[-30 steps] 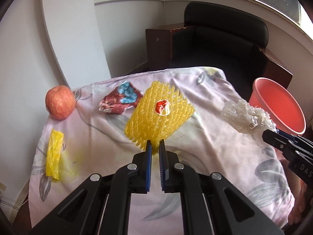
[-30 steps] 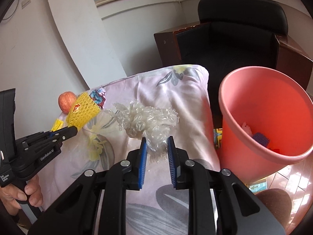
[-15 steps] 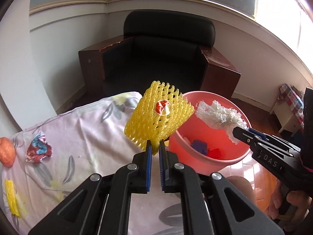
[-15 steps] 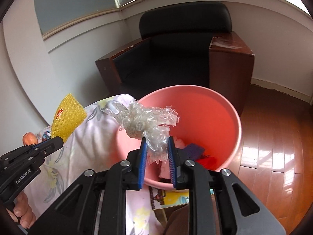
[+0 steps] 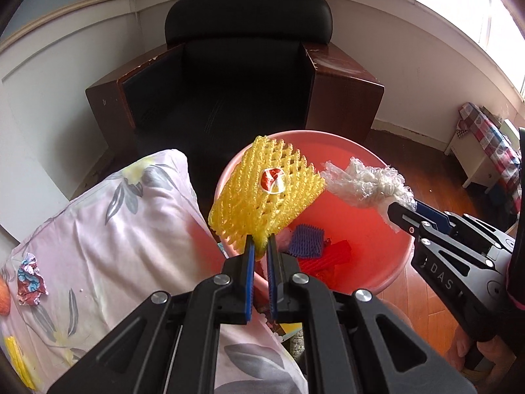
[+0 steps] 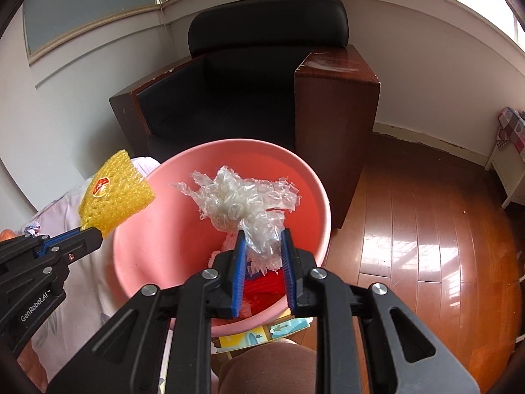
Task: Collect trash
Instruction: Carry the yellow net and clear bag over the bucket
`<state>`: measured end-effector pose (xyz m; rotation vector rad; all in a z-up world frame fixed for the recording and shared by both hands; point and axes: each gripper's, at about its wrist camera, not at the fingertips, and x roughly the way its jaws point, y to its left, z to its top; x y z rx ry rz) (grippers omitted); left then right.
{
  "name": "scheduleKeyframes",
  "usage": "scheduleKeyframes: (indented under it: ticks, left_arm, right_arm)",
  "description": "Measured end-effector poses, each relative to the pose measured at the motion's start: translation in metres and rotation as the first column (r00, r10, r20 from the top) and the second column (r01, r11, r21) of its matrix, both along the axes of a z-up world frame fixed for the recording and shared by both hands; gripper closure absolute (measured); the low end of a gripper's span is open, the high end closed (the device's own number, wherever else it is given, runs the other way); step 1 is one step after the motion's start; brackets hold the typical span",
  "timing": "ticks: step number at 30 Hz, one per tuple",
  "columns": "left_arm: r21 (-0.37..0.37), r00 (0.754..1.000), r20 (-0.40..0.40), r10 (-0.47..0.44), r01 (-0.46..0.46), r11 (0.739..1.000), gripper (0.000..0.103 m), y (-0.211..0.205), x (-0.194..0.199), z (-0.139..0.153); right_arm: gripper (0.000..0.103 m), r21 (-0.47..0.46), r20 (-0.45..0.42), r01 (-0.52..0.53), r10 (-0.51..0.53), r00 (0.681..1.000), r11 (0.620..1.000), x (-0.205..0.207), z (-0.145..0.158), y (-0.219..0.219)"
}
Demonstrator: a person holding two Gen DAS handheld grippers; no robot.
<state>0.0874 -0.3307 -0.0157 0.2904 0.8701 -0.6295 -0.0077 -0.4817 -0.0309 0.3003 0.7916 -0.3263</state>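
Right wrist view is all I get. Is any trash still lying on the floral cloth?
Observer: Yes. A crumpled red-and-blue wrapper lies on the floral cloth, near its left edge in the left wrist view.
Operator: Only that? My right claw has the clear plastic wad over the pink bucket, and the left claw has the yellow foam net.
Observer: One more: a yellow foam strip lies at the cloth's lower-left corner.
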Motion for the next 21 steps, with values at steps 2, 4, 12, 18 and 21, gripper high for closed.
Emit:
scheduleKeyframes:
  ticks: [2,4,12,18,21]
  left_arm:
    - [0.019,1.000,-0.008,-0.016,0.016,1.000,0.097,-0.011,0.001,-0.006]
    - [0.035,0.999,-0.021,-0.030,0.031,0.999,0.097,-0.020,0.002,-0.011]
    - [0.093,0.996,-0.064,-0.069,0.075,0.993,0.097,-0.046,0.004,-0.031]
    - [0.113,0.991,-0.103,-0.085,0.096,0.989,0.097,-0.057,0.006,-0.043]
    - [0.113,0.991,-0.109,-0.074,0.086,0.990,0.097,-0.057,0.007,-0.044]
  right_arm:
    - [0.082,-0.018,-0.021,-0.004,0.004,1.000,1.000,0.003,-0.002,-0.002]
    - [0.082,-0.038,-0.036,-0.005,0.004,0.999,0.999,0.004,-0.004,-0.003]
    - [0.082,-0.031,-0.078,-0.006,0.004,0.997,1.000,0.010,-0.016,-0.009]
    - [0.082,-0.029,-0.083,-0.018,0.015,0.996,0.999,0.012,-0.016,-0.010]
    - [0.082,-0.024,-0.081,-0.022,0.020,0.996,0.999,0.012,-0.015,-0.011]
